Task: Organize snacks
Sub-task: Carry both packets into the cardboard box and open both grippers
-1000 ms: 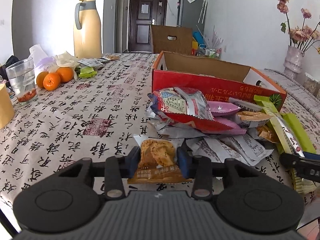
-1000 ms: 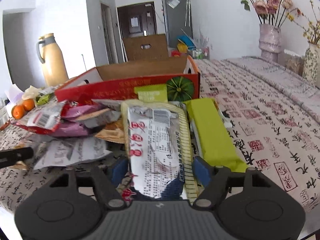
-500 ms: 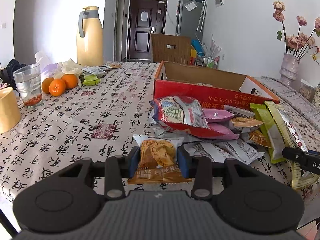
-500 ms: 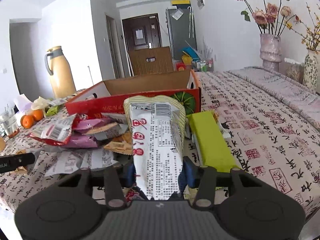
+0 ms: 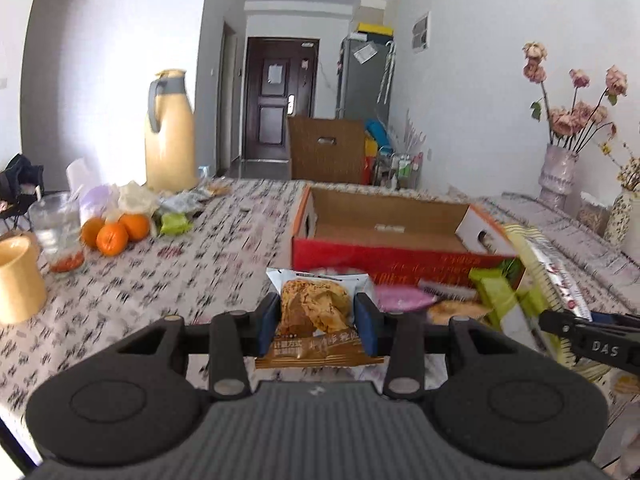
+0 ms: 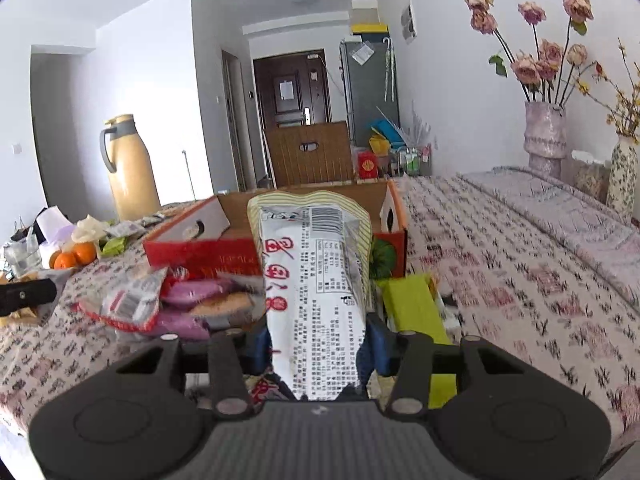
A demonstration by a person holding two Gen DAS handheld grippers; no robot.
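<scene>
My left gripper [image 5: 316, 322] is shut on a small pastry packet [image 5: 314, 312] with a brown band and holds it above the table, short of the open red cardboard box [image 5: 384, 258]. My right gripper [image 6: 316, 342] is shut on a long white snack bag [image 6: 314, 280] with red characters, lifted and pointing at the same box [image 6: 208, 250]. That bag also shows at the right of the left wrist view [image 5: 548, 268]. A pile of loose snack packets [image 6: 160, 304] lies in front of the box. The box looks empty inside.
A yellow thermos [image 5: 170, 132], oranges [image 5: 114, 232], a glass [image 5: 58, 236] and a yellow cup [image 5: 18, 280] stand on the table's left. Vases with dried flowers [image 6: 546, 136] stand at the right. A green packet [image 6: 416, 312] lies beside the pile.
Both grippers have risen with their packets off the table and moved toward the box. The right gripper closed on the long bag between the oldest frame and the middle one.
</scene>
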